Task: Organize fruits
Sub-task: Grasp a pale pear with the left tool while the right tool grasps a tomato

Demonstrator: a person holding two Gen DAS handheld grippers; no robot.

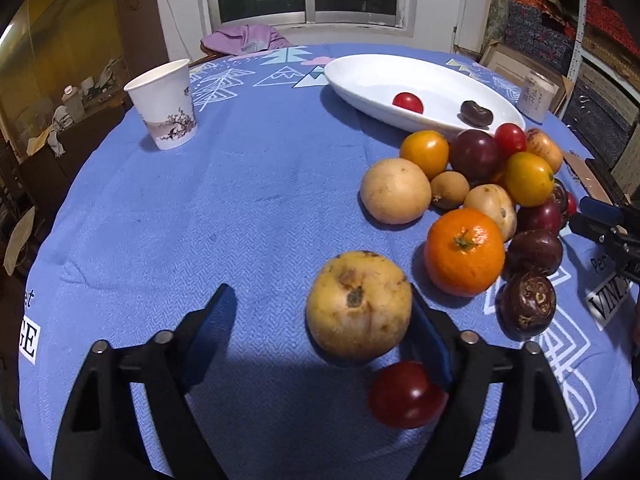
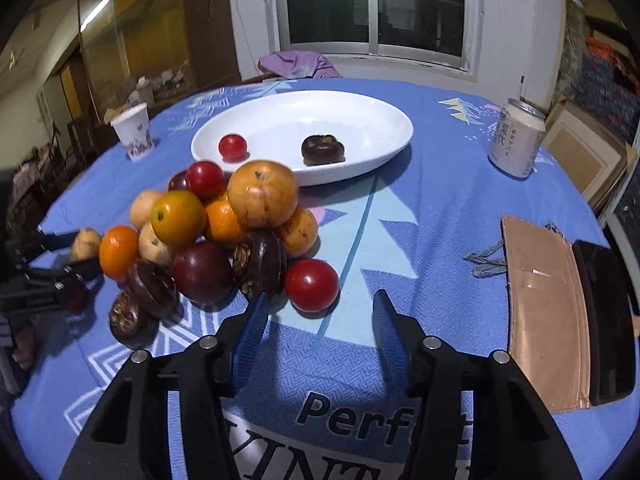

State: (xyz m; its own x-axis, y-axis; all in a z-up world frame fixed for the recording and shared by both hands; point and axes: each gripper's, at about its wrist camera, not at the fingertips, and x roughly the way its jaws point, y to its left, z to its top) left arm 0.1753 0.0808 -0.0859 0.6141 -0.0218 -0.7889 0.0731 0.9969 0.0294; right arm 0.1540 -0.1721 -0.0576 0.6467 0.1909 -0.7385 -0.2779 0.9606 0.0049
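Tabletop (image 1: 260, 200): blue cloth, fruit pile at right.
Dish (image 2: 360, 120): white, beyond the pile, holding two small fruits.
Pear (image 1: 359, 305): between the left tool's (image 1: 320, 320) parted pads, against its right one.
Tomato (image 2: 311, 285): just ahead of the right tool (image 2: 320, 316), pads apart, clamping nothing.

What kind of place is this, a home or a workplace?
Most likely a lived-in home, a dining or living room. A printed blue tablecloth covers the table, a sliding window stands behind it, and purple clothing lies at the far edge.
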